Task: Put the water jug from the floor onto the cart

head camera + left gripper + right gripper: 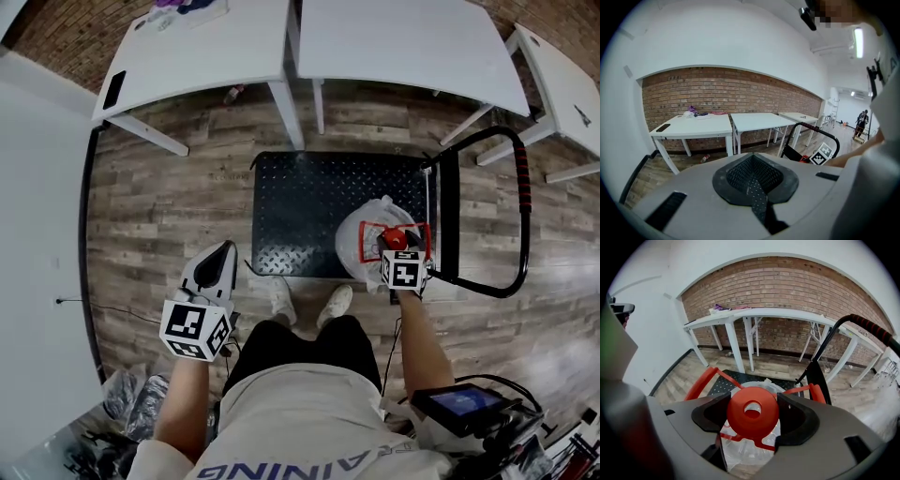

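The water jug [361, 239] is clear plastic with a red cap [752, 411] and a red carrying frame [701, 383]. It is over the near right corner of the black cart platform [319, 206], close to the cart's upright handle [523, 187]. Whether its base rests on the platform I cannot tell. My right gripper [401, 255] points steeply down with its jaws closed on the red cap from both sides [752, 417]. My left gripper [217, 264] is held over the wooden floor left of the cart, shut and holding nothing [754, 180].
White tables [206, 47] [403, 37] [562, 75] line the brick wall beyond the cart. A small bottle [232, 94] lies on the floor under them. The person's shoes [281, 298] stand at the cart's near edge. Bags [141, 398] sit at the lower left.
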The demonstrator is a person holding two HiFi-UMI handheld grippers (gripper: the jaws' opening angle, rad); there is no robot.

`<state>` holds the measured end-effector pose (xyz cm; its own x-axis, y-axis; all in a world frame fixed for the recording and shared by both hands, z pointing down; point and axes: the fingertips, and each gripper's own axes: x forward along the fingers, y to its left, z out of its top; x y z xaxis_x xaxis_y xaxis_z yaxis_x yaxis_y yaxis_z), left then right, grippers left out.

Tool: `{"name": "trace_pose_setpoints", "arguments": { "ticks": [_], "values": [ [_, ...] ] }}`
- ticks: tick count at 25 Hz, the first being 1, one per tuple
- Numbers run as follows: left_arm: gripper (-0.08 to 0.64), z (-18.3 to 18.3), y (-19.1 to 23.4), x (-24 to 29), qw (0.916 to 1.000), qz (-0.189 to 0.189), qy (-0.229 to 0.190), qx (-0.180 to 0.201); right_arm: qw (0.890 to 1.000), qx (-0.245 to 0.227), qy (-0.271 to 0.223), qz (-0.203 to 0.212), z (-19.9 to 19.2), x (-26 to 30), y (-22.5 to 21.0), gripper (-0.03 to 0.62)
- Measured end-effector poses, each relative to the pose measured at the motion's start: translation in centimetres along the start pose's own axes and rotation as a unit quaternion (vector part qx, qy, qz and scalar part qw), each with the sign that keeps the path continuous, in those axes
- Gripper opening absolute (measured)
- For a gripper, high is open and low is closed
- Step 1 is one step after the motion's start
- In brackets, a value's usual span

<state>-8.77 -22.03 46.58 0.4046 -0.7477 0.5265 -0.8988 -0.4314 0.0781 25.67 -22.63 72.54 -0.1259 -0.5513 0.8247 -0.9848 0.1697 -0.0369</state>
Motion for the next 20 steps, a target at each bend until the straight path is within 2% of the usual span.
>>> {"name": "trace_pose_setpoints", "arguments": {
  "ticks": [16, 20],
  "values": [
    [0.002, -0.5, 0.2, 0.9, 0.9999, -0.006, 0.007, -0.007, 0.999, -0.015, 0.035, 0.007, -1.9, 1.2, 2.5, 0.314],
    [0.002, -0.4, 0.1, 1.0, 0.9999, -0.012, 0.006, -0.007, 0.999, -0.016, 0.031, -0.008, -2.4, 1.2, 2.6, 0.314]
  ]
}}
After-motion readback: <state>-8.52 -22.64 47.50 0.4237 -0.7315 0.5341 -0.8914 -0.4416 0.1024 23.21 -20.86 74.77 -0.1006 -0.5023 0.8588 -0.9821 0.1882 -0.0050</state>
